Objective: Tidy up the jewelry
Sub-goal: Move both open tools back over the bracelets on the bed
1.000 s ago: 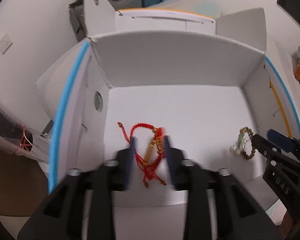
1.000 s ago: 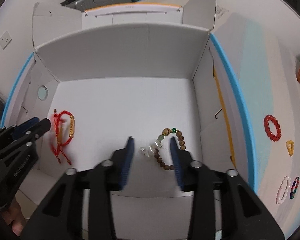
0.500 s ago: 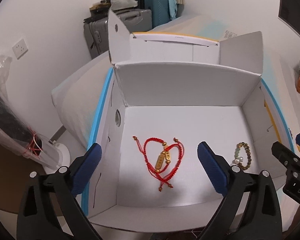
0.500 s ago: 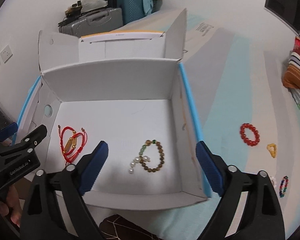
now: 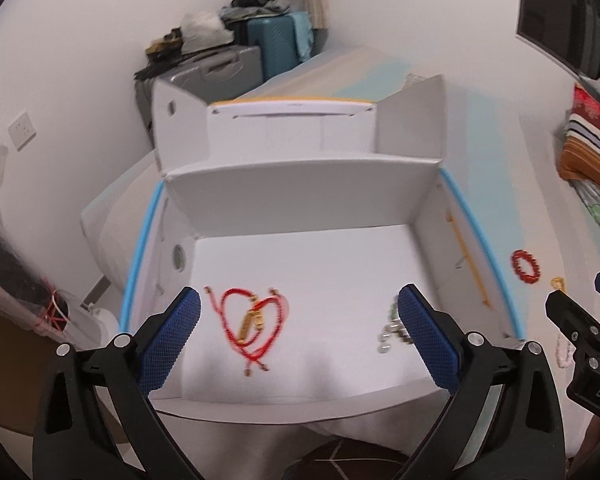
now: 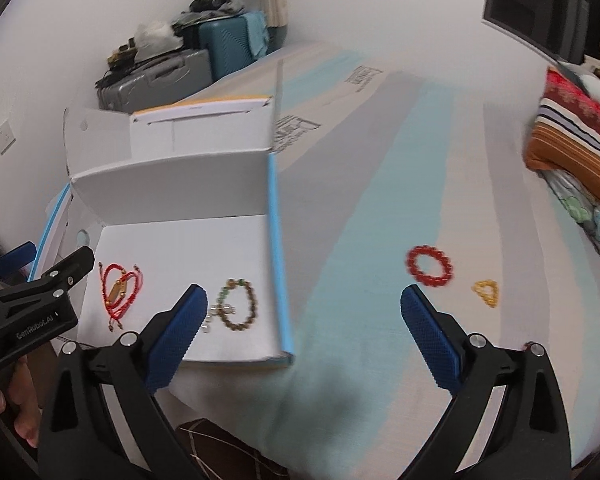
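A: While the left gripper (image 5: 298, 334) hangs over the near edge of the white box (image 5: 300, 184), how do its jaws stand?

B: Spread wide, holding nothing. Its blue pads (image 5: 168, 340) sit either side of the box floor.

A: And what lies in the box?

B: At the left of the floor, a red cord bracelet (image 5: 252, 320) with a gold bar, looped loosely and lying flat. To its right, near the right wall, a brown bead bracelet (image 6: 238, 304) with a few green beads and some pale beads at its left end. The two are well apart, neither touching a wall.

A: Further right?

B: The right gripper (image 6: 300, 326) is over the striped bedsheet (image 6: 380, 200), just past the box's blue-edged right wall. Its jaws are also wide apart and empty.

A: Anything still on the sheet?

B: A red bead bracelet (image 6: 430, 266) lies flat there, and just beside it to the right a small yellow bead loop (image 6: 486, 292). In the left view a pale pink bead loop (image 5: 563, 354) shows near the right gripper, blurred. Folded blankets (image 6: 572, 136) lie at the far right.
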The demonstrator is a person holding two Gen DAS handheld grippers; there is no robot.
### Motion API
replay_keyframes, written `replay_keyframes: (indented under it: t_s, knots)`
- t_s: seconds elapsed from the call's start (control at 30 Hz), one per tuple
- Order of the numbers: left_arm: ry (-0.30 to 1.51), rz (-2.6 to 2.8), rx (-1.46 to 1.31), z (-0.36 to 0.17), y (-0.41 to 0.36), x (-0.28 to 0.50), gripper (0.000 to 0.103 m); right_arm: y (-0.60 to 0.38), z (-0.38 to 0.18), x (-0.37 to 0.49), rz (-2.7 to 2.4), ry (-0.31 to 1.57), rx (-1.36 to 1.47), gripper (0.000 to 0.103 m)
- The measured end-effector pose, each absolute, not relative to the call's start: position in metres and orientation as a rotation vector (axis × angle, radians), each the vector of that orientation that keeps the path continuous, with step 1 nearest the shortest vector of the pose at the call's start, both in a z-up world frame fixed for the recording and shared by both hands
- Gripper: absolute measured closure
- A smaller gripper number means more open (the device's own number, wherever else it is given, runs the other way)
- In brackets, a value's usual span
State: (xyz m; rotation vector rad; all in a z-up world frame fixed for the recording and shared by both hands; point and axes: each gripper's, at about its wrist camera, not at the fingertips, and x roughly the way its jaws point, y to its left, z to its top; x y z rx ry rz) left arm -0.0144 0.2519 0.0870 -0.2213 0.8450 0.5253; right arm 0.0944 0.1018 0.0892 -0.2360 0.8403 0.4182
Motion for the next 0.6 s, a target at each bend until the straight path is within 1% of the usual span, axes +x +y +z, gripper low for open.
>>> replay_keyframes:
  t_s: [0.4, 0.6]
  knots:
    - [0.804, 0.371, -0.183, 0.116, 0.170, 0.024, 0.006, 0.003, 0.111, 0.110, 0.325, 0.831, -0.163, 0.009]
    - [0.802, 0.307, -0.140, 0.122, 0.127, 0.055, 0.006, -0.053, 0.110, 0.124, 0.271, 0.839, -0.114, 0.010]
